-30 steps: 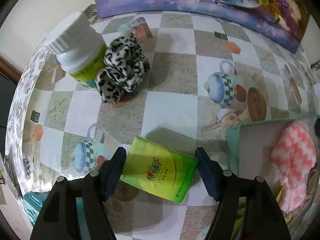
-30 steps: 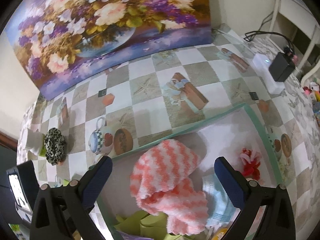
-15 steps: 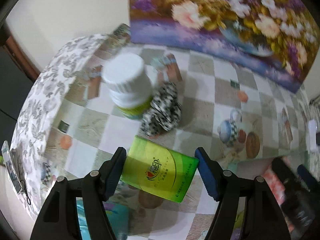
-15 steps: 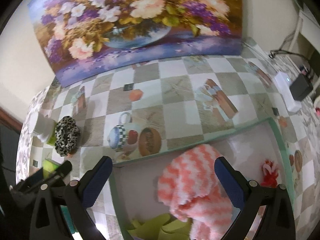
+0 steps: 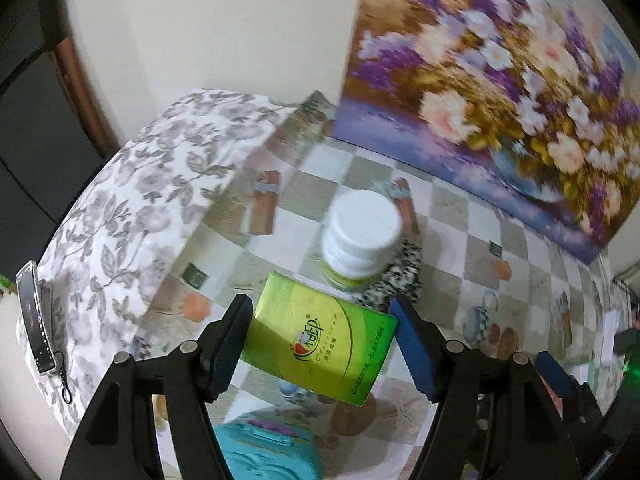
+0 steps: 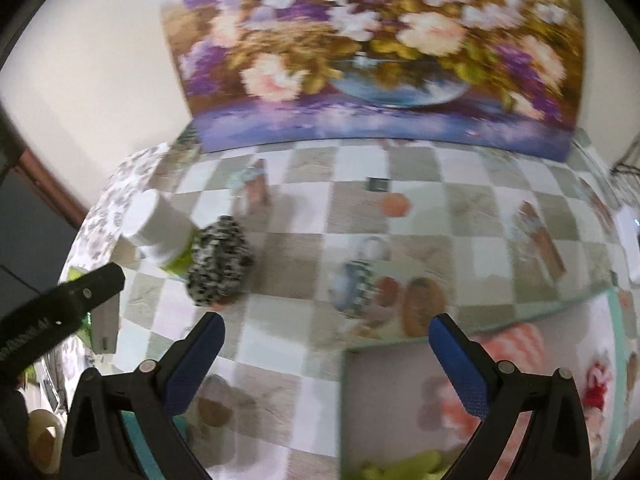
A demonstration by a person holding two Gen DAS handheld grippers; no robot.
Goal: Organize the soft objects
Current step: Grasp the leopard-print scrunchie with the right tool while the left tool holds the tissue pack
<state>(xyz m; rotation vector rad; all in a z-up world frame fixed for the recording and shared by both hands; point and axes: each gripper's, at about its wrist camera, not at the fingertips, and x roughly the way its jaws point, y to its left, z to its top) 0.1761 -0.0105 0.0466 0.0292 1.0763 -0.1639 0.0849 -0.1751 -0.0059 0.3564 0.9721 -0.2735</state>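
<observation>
Two grippers in view. Left gripper (image 5: 322, 338) is clamped on a green plastic tissue pack (image 5: 320, 338), raised above the checkered tablecloth (image 5: 452, 216). Right gripper (image 6: 326, 358) stands apart, holding nothing. A leopard-print scrunchie (image 6: 220, 266) lies at its 11 o'clock, touching a white-capped bottle (image 6: 158, 228).

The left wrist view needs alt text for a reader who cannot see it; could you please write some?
The left gripper holds a green tissue pack above a checkered tablecloth. Behind it stand a white-capped bottle and a leopard-print scrunchie, with a flower painting against the wall.
</observation>
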